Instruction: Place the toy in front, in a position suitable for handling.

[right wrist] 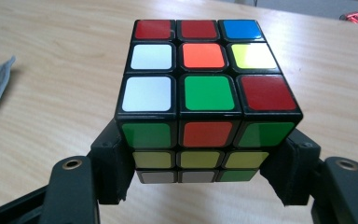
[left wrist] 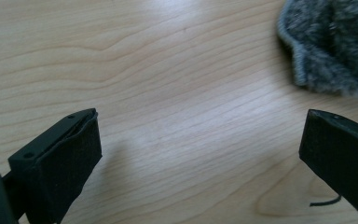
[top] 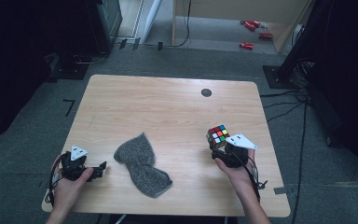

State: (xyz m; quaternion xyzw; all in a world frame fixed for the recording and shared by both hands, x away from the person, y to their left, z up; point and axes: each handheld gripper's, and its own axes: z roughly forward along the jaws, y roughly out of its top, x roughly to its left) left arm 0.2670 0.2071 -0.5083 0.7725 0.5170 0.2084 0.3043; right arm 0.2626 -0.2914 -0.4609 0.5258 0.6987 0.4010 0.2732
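My right claw [right wrist: 205,179] clamped the stiff, slick-faced multicoloured plastic puzzle cube [right wrist: 205,98] by its lower side faces; it seemed light.

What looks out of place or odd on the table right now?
Little does. The scrambled multicoloured puzzle cube sits squarely between the right hand-held gripper pads. The fuzzy grey cloth lies crumpled on the light wooden table. Red items lie scattered on the floor beyond.
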